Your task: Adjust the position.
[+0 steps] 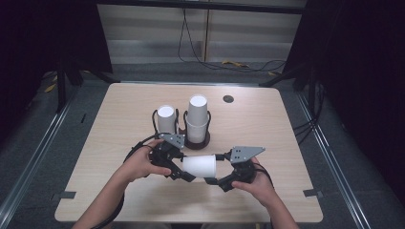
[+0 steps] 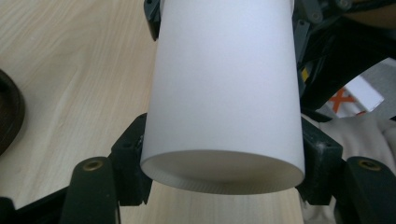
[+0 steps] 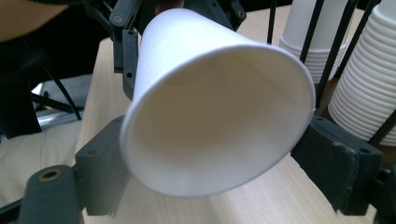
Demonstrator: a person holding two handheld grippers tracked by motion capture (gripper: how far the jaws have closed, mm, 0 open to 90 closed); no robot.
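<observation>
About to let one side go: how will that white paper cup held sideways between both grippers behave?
The white paper cup looks thin-walled and hollow, so probably light and easily crushed. Its tapered round side would likely roll in a curve on the wooden table. The left gripper and right gripper both pinch it.

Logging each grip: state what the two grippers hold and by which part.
Both hold one white paper cup, lying sideways above the table: the left gripper clamps one end, the right gripper clamps its open rim end.
</observation>
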